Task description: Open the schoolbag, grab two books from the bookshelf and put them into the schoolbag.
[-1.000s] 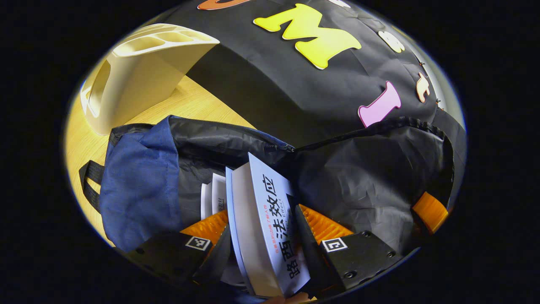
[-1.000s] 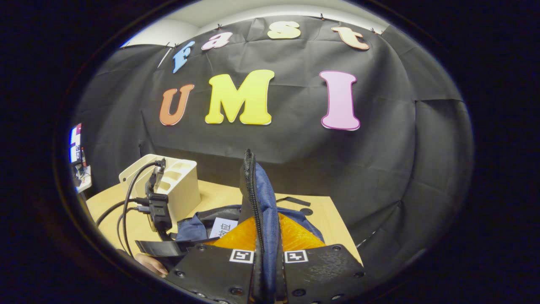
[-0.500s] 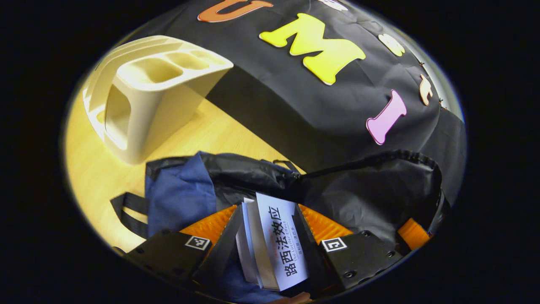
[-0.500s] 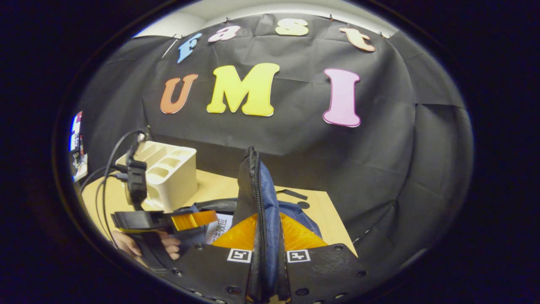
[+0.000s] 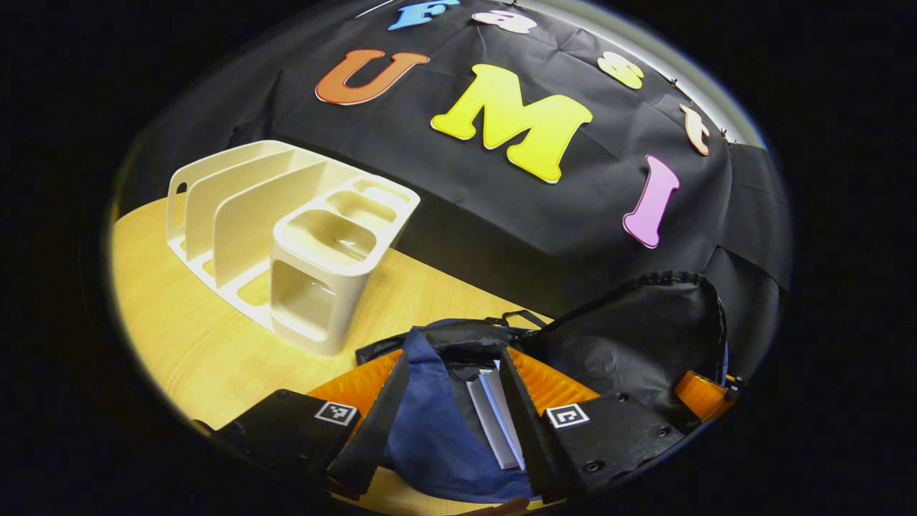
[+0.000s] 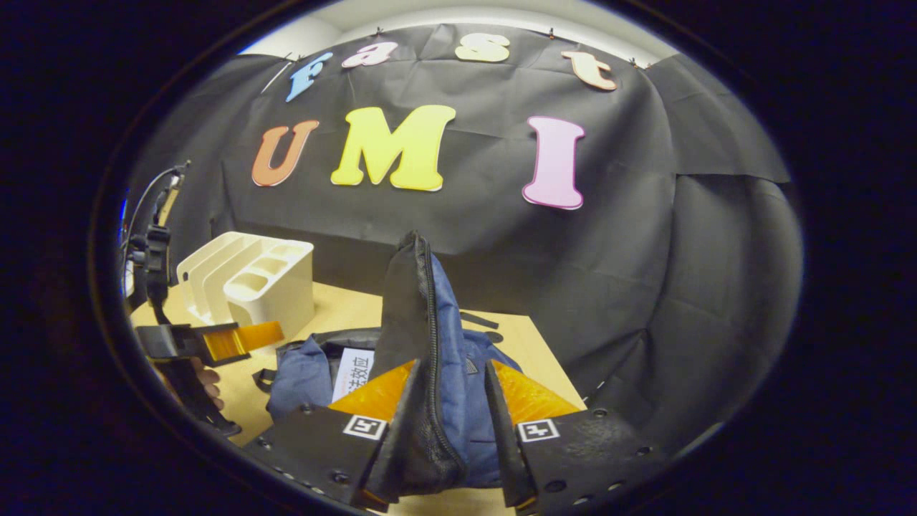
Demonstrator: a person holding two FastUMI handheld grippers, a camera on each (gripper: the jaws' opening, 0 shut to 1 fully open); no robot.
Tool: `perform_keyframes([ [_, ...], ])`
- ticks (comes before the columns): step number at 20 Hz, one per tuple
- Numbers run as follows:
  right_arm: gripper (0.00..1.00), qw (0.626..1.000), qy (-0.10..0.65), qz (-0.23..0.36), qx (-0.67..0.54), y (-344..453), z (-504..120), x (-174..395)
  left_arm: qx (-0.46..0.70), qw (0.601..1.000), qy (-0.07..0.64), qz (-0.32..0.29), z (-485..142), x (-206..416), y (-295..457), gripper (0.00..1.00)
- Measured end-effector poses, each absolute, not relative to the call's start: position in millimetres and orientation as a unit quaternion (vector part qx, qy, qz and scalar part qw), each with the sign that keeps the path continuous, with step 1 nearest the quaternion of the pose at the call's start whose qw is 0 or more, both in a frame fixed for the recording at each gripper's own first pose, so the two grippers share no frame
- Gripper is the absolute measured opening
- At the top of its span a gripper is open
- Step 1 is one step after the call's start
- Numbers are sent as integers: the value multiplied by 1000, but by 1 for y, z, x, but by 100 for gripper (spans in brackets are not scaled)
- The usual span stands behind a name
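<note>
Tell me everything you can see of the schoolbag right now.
The schoolbag is soft blue cloth with a black lining and black straps, lying on the wooden table beside the cream bookshelf. Its zip is undone and its mouth gapes. Books stand inside, edges up. The right gripper has the raised, zip-edged flap between its fingers; the left gripper hovers open above the mouth.

Recording booth: black cloth wall (image 6: 645,236), wooden table (image 5: 179,337)

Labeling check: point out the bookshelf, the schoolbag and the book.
bookshelf (image 5: 315,236): left gripper view, front cup rim.
schoolbag (image 6: 458,373): right gripper view, blue flap.
book (image 6: 352,373): right gripper view, white cover.
</note>
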State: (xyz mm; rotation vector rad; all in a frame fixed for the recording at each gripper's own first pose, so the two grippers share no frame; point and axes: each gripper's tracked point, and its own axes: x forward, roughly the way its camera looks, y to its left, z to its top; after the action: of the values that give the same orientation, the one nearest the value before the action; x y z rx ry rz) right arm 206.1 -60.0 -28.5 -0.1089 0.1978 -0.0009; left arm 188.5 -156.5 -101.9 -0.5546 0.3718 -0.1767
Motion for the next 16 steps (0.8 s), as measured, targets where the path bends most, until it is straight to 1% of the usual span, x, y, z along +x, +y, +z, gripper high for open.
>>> perform_keyframes([
  [2, 67, 993, 105, -11, -47, -59, -33, 197, -262, 945, 178, -85, -101, 176, -142, 81],
  [3, 65, 993, 107, -14, -45, -57, -35, 191, -254, 948, 176, -82, -101, 169, -135, 81],
  [4, 70, 993, 108, -17, -45, -56, -37, 186, -243, 951, 174, -78, -100, 163, -127, 81],
  [5, 71, 993, 108, -19, -46, -54, -38, 179, -231, 955, 170, -72, -98, 157, -118, 81],
  [6, 80, 993, 106, -21, -48, -52, -39, 171, -220, 959, 165, -67, -96, 150, -109, 81],
  [9, 84, 994, 99, -21, -46, -44, -41, 150, -194, 967, 156, -57, -92, 129, -89, 81],
  [10, 87, 994, 97, -20, -43, -42, -43, 143, -186, 969, 152, -55, -91, 122, -84, 81],
  [12, 91, 995, 90, -13, -35, -33, -45, 128, -166, 975, 140, -50, -86, 109, -75, 81],
  [13, 86, 996, 85, -8, -31, -29, -47, 120, -155, 977, 134, -48, -83, 103, -70, 80],
  [16, 93, 997, 75, 9, -23, -20, -54, 94, -133, 983, 119, -35, -76, 81, -52, 80],
])
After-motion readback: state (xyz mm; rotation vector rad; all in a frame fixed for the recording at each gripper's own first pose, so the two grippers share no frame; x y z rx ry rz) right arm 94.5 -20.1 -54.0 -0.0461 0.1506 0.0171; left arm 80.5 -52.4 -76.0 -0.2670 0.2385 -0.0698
